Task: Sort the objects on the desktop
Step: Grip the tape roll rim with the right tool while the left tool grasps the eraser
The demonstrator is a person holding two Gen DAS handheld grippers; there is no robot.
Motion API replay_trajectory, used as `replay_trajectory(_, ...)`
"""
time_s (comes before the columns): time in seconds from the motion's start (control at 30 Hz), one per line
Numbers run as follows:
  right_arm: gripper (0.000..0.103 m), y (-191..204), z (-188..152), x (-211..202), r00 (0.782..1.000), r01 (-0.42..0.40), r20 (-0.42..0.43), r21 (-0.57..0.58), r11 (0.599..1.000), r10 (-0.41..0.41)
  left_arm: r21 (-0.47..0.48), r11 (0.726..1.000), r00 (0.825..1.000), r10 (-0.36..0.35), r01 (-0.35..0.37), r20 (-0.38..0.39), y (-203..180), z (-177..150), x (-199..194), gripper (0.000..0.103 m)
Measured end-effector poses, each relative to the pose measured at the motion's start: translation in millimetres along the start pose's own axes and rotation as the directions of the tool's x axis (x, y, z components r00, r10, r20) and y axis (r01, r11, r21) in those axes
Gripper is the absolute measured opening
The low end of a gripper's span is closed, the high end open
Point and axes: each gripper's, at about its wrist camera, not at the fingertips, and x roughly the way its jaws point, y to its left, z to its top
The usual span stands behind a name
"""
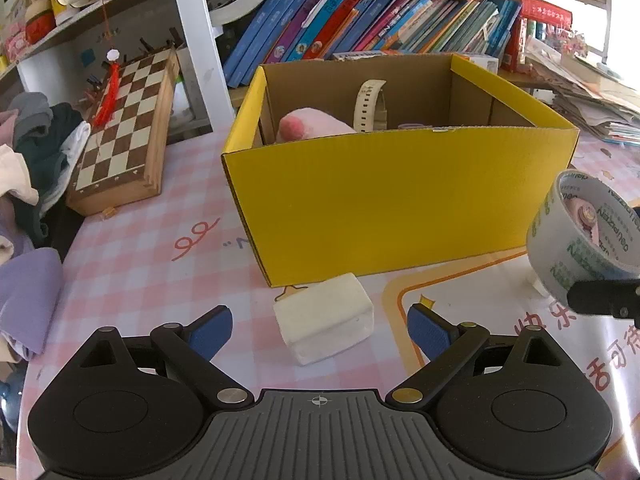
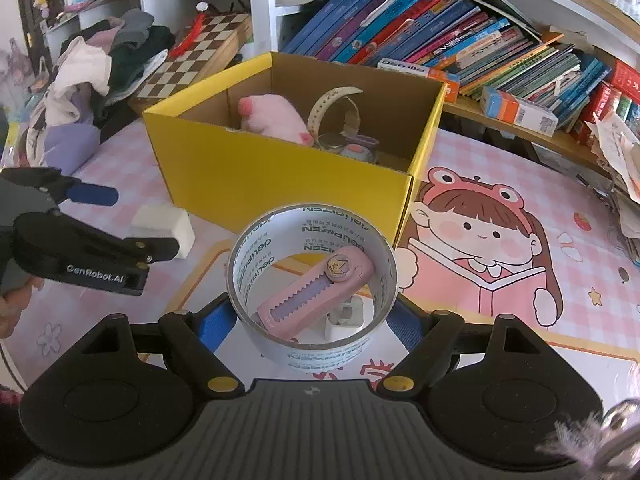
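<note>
There, the right gripper point(image 2: 312, 320) pinched a roll of clear tape point(image 2: 312, 284) between its blue pads, holding it up off the pink checked table point(image 2: 500, 168), just near of the yellow cardboard box point(image 2: 280, 176). Through the ring showed a pink utility knife point(image 2: 316, 292) and a small white item I could not identify. The left gripper point(image 1: 320, 330) had its jaws spread wide, empty, poised over a white eraser block point(image 1: 324, 318) lying at the box's near corner. Inside the box sat a pink plush toy point(image 2: 276, 118) and a cream watch strap point(image 2: 328, 104). A chessboard point(image 1: 120, 128) leaned far left beside heaped clothes point(image 1: 36, 148).
</note>
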Motion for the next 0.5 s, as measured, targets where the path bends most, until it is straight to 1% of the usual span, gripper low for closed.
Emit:
replay_trajectory(0.3,0.080,-8.8,1.1,4.7,1.000,0.001,-0.005,0.003,1.000,-0.001,0.000,1.000,1.000,0.017,-0.017,0.008,-2.4,4.9,3.7,0.096)
replay_trajectory(0.5,0.080,-12.8,1.9,5.4,1.000,-0.005,0.003,0.004,1.000,0.005,-0.018,0.999,0.999,0.031,-0.030,0.016,-1.0,8.9,3.8,0.096)
